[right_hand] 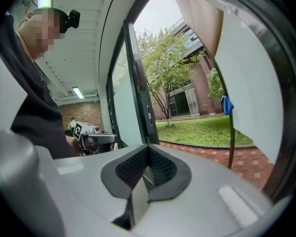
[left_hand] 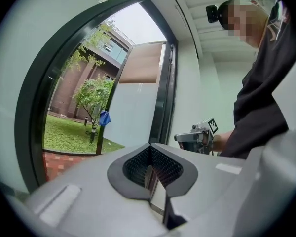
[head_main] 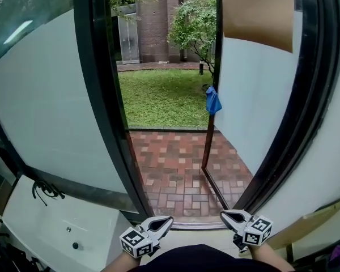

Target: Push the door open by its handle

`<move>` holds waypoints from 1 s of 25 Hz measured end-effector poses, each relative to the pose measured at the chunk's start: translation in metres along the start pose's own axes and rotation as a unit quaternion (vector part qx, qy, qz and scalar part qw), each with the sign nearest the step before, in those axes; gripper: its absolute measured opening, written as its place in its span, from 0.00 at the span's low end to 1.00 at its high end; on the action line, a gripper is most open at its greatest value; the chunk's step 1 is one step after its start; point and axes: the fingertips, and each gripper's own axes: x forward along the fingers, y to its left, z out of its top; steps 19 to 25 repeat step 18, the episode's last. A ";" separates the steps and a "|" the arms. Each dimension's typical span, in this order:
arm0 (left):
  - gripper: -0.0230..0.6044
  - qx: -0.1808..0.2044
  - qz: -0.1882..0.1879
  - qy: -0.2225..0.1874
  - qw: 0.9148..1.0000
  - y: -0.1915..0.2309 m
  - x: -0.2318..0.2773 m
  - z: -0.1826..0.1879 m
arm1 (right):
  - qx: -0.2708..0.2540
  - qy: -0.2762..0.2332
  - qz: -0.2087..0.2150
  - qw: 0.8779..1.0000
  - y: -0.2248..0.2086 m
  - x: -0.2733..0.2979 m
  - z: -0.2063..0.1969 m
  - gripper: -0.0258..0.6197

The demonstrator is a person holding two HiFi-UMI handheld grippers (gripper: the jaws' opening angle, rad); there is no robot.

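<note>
The frosted glass door [head_main: 255, 95] in its dark frame stands swung outward over the brick patio. A blue object [head_main: 213, 101] hangs at the door's free edge, at handle height; the handle itself I cannot make out. Both grippers are low in the head view, in front of the threshold and well short of the door. My left gripper [head_main: 158, 226] is shut with nothing in it, and my right gripper [head_main: 229, 217] is shut and empty too. The left gripper view shows closed jaws [left_hand: 150, 174] and the open door [left_hand: 133, 98]. The right gripper view shows closed jaws [right_hand: 147, 174] and the blue object [right_hand: 227, 104].
A fixed frosted pane [head_main: 45, 106] with a dark frame post [head_main: 102, 95] bounds the opening on the left. A white sink [head_main: 56, 225] with a black tap [head_main: 45, 190] lies lower left. Beyond the opening are the brick patio [head_main: 175, 169], a lawn [head_main: 158, 95] and a tree [head_main: 195, 21].
</note>
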 end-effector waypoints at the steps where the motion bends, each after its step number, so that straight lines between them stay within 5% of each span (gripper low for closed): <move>1: 0.04 -0.003 0.002 -0.003 1.000 -0.001 0.003 0.001 | -0.002 0.003 0.000 1.000 -0.003 -0.004 -0.001 0.04; 25: 0.04 0.006 0.010 0.001 1.000 0.000 0.013 0.002 | -0.013 0.007 0.018 1.000 -0.012 -0.008 0.001 0.04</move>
